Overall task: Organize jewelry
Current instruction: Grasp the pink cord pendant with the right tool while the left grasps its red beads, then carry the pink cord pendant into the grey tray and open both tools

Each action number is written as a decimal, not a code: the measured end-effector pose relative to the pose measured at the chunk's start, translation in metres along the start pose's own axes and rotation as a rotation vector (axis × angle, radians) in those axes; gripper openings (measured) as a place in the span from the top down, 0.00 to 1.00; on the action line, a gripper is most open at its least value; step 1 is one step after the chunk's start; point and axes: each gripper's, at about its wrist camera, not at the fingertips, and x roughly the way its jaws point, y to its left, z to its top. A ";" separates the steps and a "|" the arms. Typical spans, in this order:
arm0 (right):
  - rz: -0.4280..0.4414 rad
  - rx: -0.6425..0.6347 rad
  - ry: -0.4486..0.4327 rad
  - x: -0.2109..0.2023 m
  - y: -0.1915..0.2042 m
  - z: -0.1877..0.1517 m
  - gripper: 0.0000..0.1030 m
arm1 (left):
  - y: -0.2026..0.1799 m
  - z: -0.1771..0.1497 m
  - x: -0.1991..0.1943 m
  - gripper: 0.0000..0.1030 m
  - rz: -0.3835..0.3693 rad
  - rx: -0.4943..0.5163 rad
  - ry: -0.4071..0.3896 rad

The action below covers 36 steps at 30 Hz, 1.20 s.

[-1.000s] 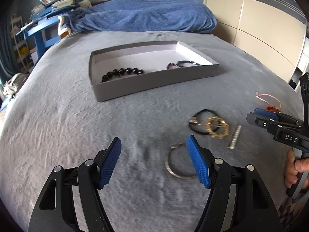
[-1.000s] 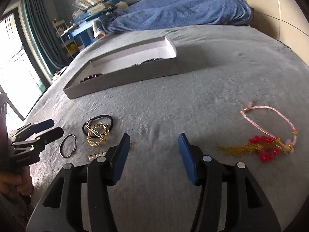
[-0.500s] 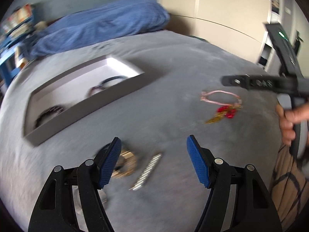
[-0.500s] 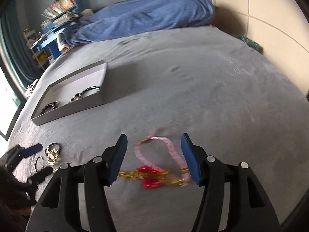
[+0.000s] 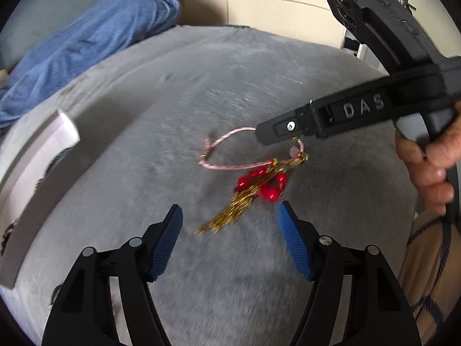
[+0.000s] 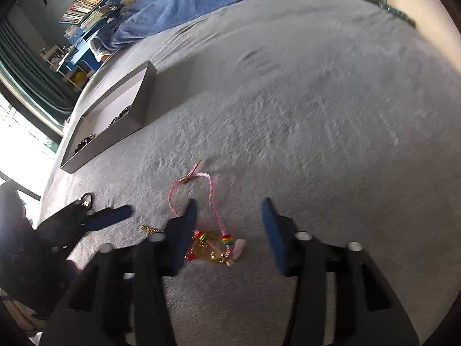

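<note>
Both claws, the right claw (image 6: 229, 225) narrowing yet unclamped over the pink cord bracelet (image 6: 211, 201), the left claw (image 5: 230, 230) spread, leave it outside the part-filled tray (image 6: 144, 98).

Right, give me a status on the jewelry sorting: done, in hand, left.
Done: dark beaded pieces already lie in the gray tray. In hand: nothing is gripped; the right gripper, jaws just closing, sits over the pink cord bracelet with red beads and gold tassel on the bed, its pads not yet pressing it. The left gripper is open beside it. Left: this bracelet.
</note>
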 end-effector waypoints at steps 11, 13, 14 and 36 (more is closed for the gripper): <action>0.187 0.029 -0.049 -0.001 0.018 0.002 0.95 | 0.012 -0.020 -0.018 0.93 -0.068 -0.034 -0.040; 0.241 0.062 -0.079 -0.001 0.026 0.002 0.95 | 0.025 -0.029 -0.031 0.93 -0.058 -0.060 -0.058; 0.250 0.069 -0.086 0.000 0.028 0.001 0.95 | 0.033 -0.035 -0.039 0.93 -0.051 -0.084 -0.066; 0.173 0.061 -0.095 0.026 0.063 -0.009 0.95 | 0.107 -0.101 -0.133 0.93 0.048 -0.302 -0.184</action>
